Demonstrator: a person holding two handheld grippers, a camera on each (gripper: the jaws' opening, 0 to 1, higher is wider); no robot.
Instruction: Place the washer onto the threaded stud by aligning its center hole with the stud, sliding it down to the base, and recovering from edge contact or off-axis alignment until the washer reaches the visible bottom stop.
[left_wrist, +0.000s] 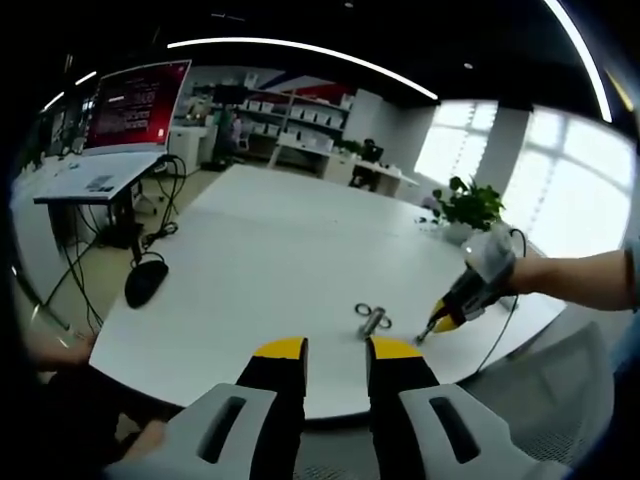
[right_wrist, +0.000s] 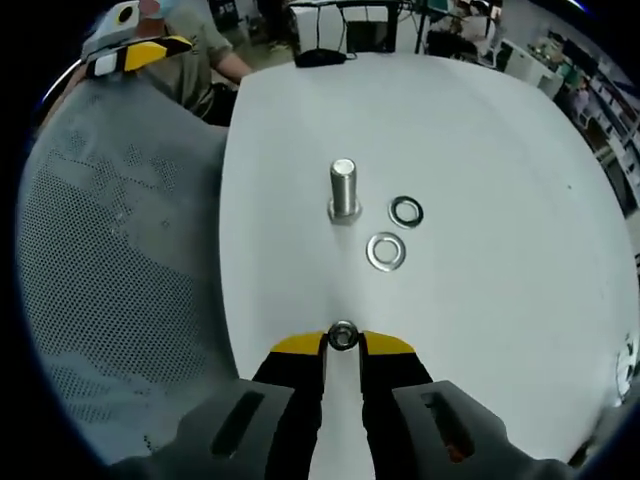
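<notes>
Your right gripper (right_wrist: 343, 338), nearest in the right gripper view, has its yellow-tipped jaws pinched on a small silver metal washer (right_wrist: 343, 335), held on edge between the tips. Beyond it on the white table (right_wrist: 480, 260) stands the upright silver threaded stud (right_wrist: 343, 190); two more flat silver washers (right_wrist: 398, 231) lie just beside its base, apart from each other. Your left gripper (left_wrist: 335, 348) has its jaws parted, holding nothing, back from the table edge. A grey mesh chair (right_wrist: 120, 280) sits beside the table.
</notes>
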